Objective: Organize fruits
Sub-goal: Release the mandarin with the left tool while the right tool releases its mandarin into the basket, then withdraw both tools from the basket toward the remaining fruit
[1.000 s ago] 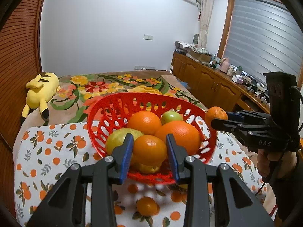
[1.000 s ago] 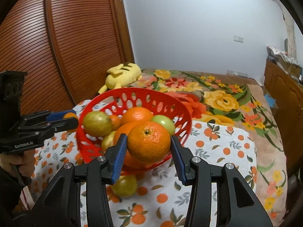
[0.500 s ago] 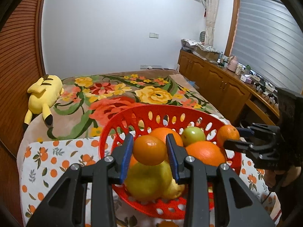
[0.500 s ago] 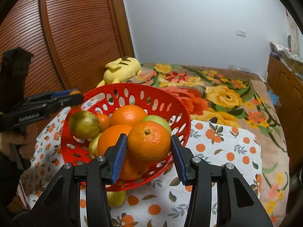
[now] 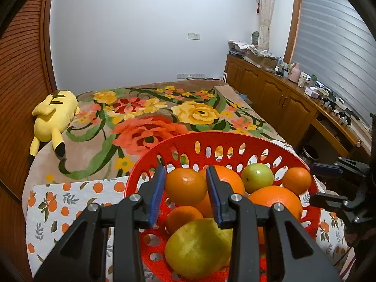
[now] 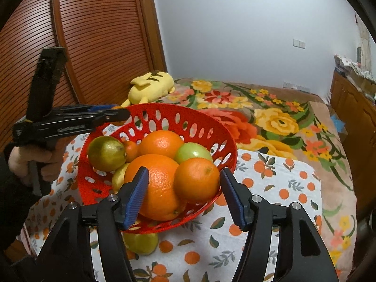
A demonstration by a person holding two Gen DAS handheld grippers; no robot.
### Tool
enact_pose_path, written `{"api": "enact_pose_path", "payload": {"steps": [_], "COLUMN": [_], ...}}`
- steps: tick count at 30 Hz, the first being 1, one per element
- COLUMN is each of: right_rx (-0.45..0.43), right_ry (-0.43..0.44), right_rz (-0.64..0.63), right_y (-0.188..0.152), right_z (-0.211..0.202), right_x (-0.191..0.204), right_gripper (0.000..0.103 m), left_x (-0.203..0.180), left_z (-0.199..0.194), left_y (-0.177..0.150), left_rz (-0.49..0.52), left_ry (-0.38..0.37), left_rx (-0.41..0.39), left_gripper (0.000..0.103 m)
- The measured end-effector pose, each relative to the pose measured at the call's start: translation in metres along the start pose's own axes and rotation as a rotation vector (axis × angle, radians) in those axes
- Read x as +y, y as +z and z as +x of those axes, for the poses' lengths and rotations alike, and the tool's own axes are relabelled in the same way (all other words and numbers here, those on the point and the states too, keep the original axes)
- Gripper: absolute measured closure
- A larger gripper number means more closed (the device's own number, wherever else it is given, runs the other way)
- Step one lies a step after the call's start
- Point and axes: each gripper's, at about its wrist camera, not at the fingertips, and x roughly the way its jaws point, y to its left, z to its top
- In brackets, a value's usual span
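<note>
The red perforated basket (image 6: 218, 138) stands on the worktop (image 6: 277, 188), which is covered with an orange-print cloth, and it is heaped high. That is the main risk: another fruit dropped on the mound could roll off the rim or knock a neighbour out.

The left hand-held gripper (image 5: 185, 191) pinches a small mandarin (image 5: 185, 186) above the pile. Let go from this height, it would likely bounce rather than settle.

The right hand-held gripper (image 6: 184, 191) is spread wide on either side of an orange (image 6: 197, 179) perched at the near rim, apparently touching neither pad. A nudge while backing off could tip it onto the cloth.

Inside lie a large orange (image 6: 156, 185), another orange (image 6: 161, 143), a yellow-green lemon (image 6: 107, 153), a green fruit (image 6: 192, 153) and a tiny mandarin (image 6: 131, 148). One yellow-green fruit (image 6: 141, 243) is outside, on the cloth under the near edge.
</note>
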Motion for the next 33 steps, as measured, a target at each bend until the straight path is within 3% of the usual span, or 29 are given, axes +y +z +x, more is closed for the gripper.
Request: {"api": "enact_pose_path", "payload": {"steps": [16, 20, 33], "right_rx": [-0.015, -0.006, -0.013], "right_ry": [0.001, -0.001, 0.007], "right_rz": [0.022, 0.025, 0.038], "right_y": [-0.013, -0.019, -0.038], "right_z": [-0.016, -0.018, -0.03], "right_x": [0.006, 0.01, 0.031], "right_gripper": [0.038, 0.038, 0.037], "left_x": [-0.006, -0.007, -0.02], "left_z": [0.004, -0.001, -0.071], "left_y": [0.001, 0.001, -0.03], "left_rz": [0.027, 0.031, 0.053], "left_ry": [0.018, 0.017, -0.027], "left_rx": [0.015, 0.007, -0.054], "left_gripper": [0.069, 0.059, 0.055]}}
